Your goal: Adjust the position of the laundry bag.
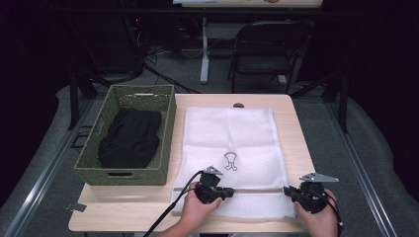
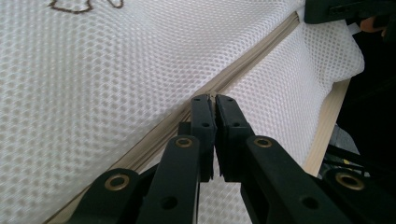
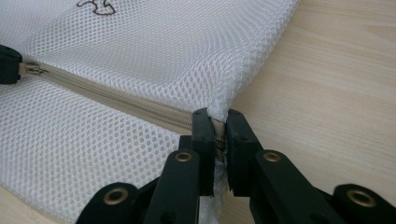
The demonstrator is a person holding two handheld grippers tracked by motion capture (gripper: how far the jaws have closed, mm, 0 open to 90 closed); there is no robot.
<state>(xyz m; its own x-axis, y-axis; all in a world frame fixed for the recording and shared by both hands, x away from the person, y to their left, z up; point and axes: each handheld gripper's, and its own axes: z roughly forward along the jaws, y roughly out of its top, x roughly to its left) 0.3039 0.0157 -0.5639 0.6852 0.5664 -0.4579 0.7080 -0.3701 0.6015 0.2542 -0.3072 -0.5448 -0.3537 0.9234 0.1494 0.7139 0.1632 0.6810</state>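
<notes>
A white mesh zip bag (image 1: 230, 143) lies flat on the wooden table (image 1: 298, 129), with a small brown emblem (image 1: 230, 161) at its middle. A beige zipper (image 1: 258, 189) runs across its near end. My left gripper (image 1: 231, 191) is shut on the zipper pull, its jaws pressed together over the zipper line (image 2: 214, 99). From the right gripper view the pull (image 3: 32, 70) pokes out of the left gripper's black jaw. My right gripper (image 1: 286, 190) is shut on the bag's right edge at the zipper's end, pinching the mesh (image 3: 219, 117). The bag's mesh (image 2: 93, 84) fills the space around the left jaws.
A green woven basket (image 1: 168, 129) stands on the table's left side with a black garment (image 1: 131, 139) inside. Bare wood (image 3: 327, 84) lies right of the bag. A folding chair (image 1: 267, 44) and a desk leg (image 1: 204, 49) stand beyond the table.
</notes>
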